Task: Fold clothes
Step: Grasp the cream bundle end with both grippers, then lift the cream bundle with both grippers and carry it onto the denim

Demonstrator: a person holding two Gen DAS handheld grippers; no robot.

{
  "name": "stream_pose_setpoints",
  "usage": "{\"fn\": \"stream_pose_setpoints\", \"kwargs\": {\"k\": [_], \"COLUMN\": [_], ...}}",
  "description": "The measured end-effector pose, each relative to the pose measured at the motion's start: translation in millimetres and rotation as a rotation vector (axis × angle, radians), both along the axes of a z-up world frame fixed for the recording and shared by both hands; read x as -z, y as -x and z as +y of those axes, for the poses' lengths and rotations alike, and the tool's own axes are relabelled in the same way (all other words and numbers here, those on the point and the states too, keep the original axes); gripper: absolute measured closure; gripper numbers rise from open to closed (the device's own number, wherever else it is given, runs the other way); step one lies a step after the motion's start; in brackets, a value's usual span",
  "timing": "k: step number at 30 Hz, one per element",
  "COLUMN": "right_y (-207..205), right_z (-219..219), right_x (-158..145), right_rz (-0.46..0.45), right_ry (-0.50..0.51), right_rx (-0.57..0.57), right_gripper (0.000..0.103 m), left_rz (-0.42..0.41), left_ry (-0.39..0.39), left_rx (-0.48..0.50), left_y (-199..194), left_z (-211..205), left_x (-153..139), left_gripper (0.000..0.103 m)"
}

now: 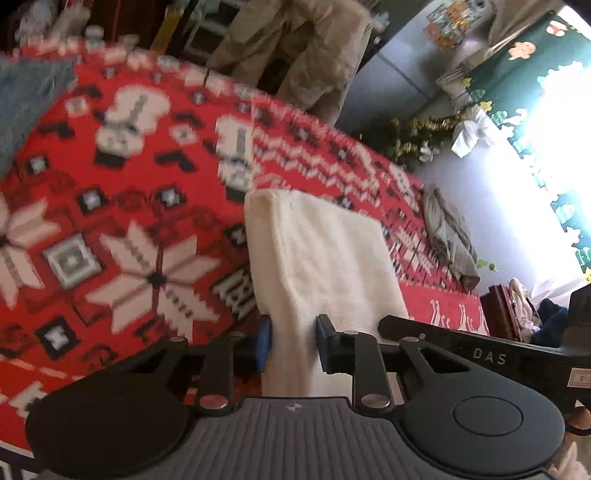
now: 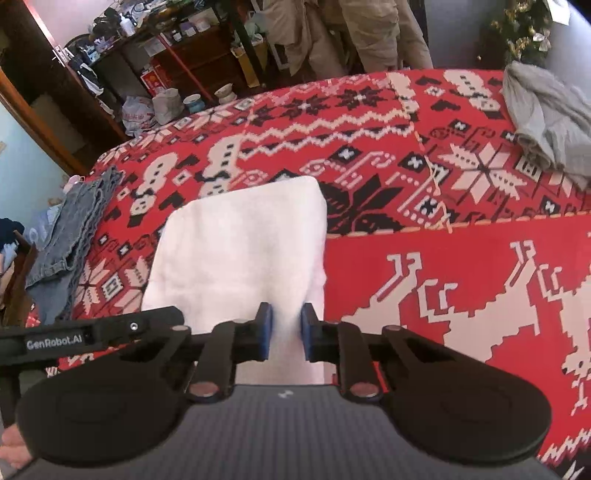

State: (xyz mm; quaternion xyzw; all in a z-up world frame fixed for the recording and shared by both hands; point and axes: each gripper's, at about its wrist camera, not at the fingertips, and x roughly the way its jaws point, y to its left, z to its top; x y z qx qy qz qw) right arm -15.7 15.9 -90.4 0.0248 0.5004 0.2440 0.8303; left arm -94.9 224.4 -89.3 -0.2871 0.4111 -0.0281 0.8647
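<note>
A folded white cloth [image 1: 325, 258] lies on a bed covered with a red patterned blanket [image 1: 122, 206]. In the left wrist view my left gripper [image 1: 293, 343] is shut on the near edge of the cloth, whose fabric fills the gap between the blue pads. In the right wrist view the same white cloth [image 2: 240, 251] stretches away from my right gripper [image 2: 286, 332], which pinches its near edge closer to the right corner. The body of the other gripper [image 2: 92, 334] shows at the left, level with mine.
A crumpled grey garment [image 2: 546, 118] lies at the far right of the red blanket [image 2: 443, 277]. Folded blue jeans [image 2: 70, 236] sit at its left edge. A person in beige trousers [image 2: 343, 33] stands beyond the bed, near cluttered shelves [image 2: 166, 55].
</note>
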Motion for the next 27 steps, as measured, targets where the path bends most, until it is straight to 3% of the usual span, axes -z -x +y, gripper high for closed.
{"fn": "stream_pose_setpoints", "kwargs": {"k": [7,19,23,27], "right_y": [3,-12,-19,-22], "right_z": [38,238,304,354], "right_x": [-38,-89,-96,-88], "right_rz": [-0.018,-0.049,-0.063,-0.044], "right_ry": [-0.022,-0.152,-0.170,-0.163], "right_rx": [-0.013,-0.116,-0.114,-0.126], "right_gripper": [0.085,0.086,0.086,0.086], "left_rz": [-0.082,-0.104,-0.077,-0.039], "left_ry": [-0.044,-0.162,-0.119,-0.122], "left_rx": [-0.086,-0.300,-0.349,-0.378], "left_y": [19,32,21,15], "left_z": [45,219,280,313], "left_x": [-39,-85,-81,-68], "left_gripper": [0.078,0.078,0.078,0.078]}}
